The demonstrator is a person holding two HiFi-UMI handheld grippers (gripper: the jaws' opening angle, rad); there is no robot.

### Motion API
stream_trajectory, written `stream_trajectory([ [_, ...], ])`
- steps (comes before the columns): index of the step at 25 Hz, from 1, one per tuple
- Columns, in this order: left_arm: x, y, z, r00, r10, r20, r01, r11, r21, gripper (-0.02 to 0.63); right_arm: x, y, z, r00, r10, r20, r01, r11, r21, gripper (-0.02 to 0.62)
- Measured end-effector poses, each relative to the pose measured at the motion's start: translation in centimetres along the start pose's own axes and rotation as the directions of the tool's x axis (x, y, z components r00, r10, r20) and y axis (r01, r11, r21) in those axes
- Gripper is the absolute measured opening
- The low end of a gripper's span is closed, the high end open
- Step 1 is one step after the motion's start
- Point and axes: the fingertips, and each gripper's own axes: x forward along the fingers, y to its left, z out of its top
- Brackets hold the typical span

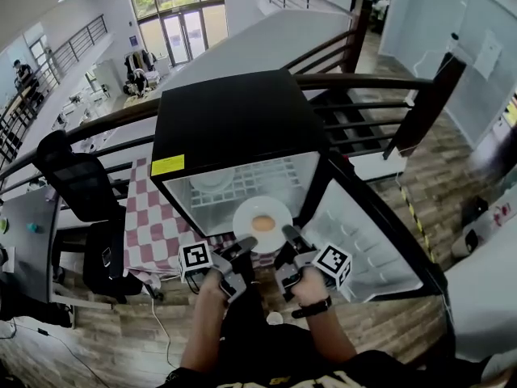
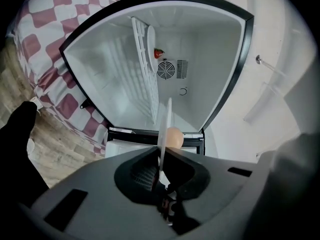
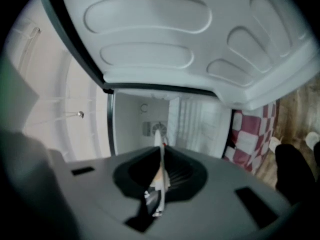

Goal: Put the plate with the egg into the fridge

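A white plate (image 1: pixel 262 208) with a brown egg (image 1: pixel 262 223) on it hangs level in front of the open black mini fridge (image 1: pixel 234 120), just outside its lower compartment. My left gripper (image 1: pixel 242 246) is shut on the plate's near left rim, and my right gripper (image 1: pixel 289 238) is shut on its near right rim. The left gripper view has the plate (image 2: pixel 165 126) edge-on between the jaws of the left gripper (image 2: pixel 161 166), the egg (image 2: pixel 174 137) beside it. In the right gripper view the plate rim (image 3: pixel 160 146) is pinched by the right gripper (image 3: pixel 162 170).
A wire shelf (image 1: pixel 266 176) inside the fridge carries another white dish (image 1: pixel 212 180). The fridge door (image 1: pixel 363 241) stands open at the right. A red-and-white checked cloth (image 1: pixel 153 225) covers the table left of the fridge, with a black office chair (image 1: pixel 77 176) beyond. Railings run behind.
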Motion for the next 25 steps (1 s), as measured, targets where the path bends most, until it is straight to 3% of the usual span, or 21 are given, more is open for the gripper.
stream_trajectory([
  [11, 2.3, 0.1, 3.7, 0.999, 0.036, -0.005, -0.036, 0.999, -0.018, 0.037, 3.9, -0.4, 1.5, 0.999, -0.039, 0.027, 0.038, 0.999, 0.022, 0.034],
  [16, 3.2, 1.1, 5.0, 0.996, 0.085, 0.014, -0.085, 0.996, -0.022, 0.037, 5.4, -1.0, 2.4, 0.998, -0.056, 0.040, 0.057, 0.998, -0.023, 0.034],
  [25, 4.5, 1.6, 6.8, 0.994, 0.104, 0.018, -0.103, 0.994, -0.032, 0.037, 7.2, -1.2, 3.7, 0.997, -0.057, 0.059, 0.058, 0.998, -0.021, 0.034],
])
